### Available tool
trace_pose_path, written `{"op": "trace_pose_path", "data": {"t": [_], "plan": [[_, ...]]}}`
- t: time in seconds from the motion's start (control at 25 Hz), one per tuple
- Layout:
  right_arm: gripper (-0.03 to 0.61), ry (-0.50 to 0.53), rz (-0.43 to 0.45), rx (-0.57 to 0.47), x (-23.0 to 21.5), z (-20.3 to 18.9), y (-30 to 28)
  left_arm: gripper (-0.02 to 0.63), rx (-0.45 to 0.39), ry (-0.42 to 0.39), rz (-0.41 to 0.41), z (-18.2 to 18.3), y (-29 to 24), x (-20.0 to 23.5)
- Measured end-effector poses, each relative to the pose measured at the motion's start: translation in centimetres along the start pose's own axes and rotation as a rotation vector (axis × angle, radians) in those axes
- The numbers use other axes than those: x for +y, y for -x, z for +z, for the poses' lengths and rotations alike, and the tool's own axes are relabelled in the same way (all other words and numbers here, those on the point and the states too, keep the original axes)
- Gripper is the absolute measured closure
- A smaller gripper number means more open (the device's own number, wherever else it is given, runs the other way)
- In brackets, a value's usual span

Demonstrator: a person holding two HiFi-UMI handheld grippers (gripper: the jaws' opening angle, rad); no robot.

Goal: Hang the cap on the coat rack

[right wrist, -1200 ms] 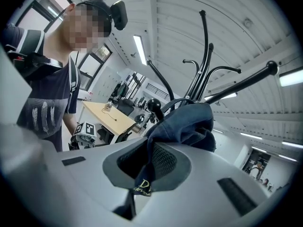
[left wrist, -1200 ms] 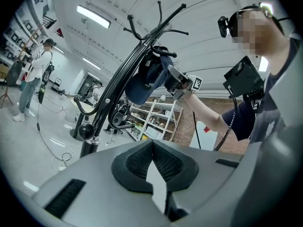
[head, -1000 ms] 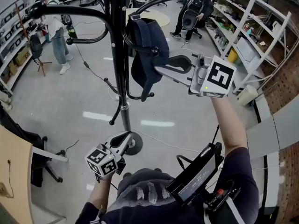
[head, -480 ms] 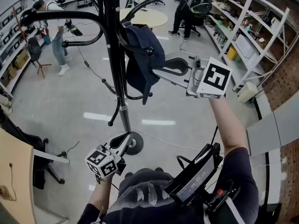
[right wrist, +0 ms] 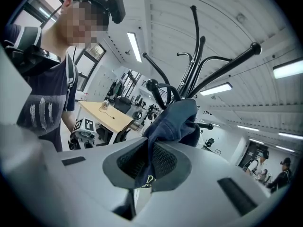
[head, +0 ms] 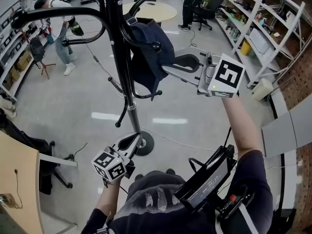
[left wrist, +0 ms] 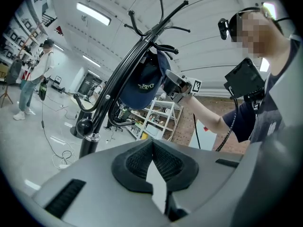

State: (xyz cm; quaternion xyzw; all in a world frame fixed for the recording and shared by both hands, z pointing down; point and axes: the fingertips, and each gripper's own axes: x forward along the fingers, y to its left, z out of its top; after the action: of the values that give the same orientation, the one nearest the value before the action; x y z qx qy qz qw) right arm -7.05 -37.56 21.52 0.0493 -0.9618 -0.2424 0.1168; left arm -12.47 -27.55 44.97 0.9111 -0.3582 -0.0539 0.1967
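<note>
On a glossy grey floor (head: 73, 101), between wall shelving (head: 258, 23) and the edge of a wooden desk (head: 17, 189), the right gripper (head: 168, 71) pinches the navy cap (head: 148, 48) up against the black coat rack (head: 114, 48), while the left gripper (head: 130, 143), pressed together and empty, hangs low near its base, open floor around.

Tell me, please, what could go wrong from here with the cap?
1. The right gripper is shut on the cap; pulling back before it opens could drag the cap off the hook.
2. The cap seems to hang near the hook's end, so it may slip off when released.
3. A push could rock the rack; the left gripper is not steadying it.
</note>
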Motion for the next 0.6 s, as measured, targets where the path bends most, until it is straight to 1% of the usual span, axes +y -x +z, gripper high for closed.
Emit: {"op": "trace_pose_path", "data": {"t": [0.16, 0.36, 0.52, 0.6], "plan": [[0.564, -0.017, -0.002, -0.001, 0.2, -0.3, 0.0, 0.607, 0.013, 0.001, 0.0, 0.0, 0.3, -0.2], [0.563, -0.049, -0.016, -0.011, -0.7, -0.4, -0.3, 0.607, 0.002, -0.013, 0.01, 1.2, 0.3, 0.3], [0.565, -0.035, -0.014, 0.007, -0.5, -0.2, -0.4, 0.607, -0.002, -0.019, 0.017, 1.3, 0.2, 0.3], [0.563, -0.046, -0.018, 0.007, -0.5, -0.3, -0.3, 0.607, 0.005, -0.019, 0.013, 1.2, 0.1, 0.2]]}}
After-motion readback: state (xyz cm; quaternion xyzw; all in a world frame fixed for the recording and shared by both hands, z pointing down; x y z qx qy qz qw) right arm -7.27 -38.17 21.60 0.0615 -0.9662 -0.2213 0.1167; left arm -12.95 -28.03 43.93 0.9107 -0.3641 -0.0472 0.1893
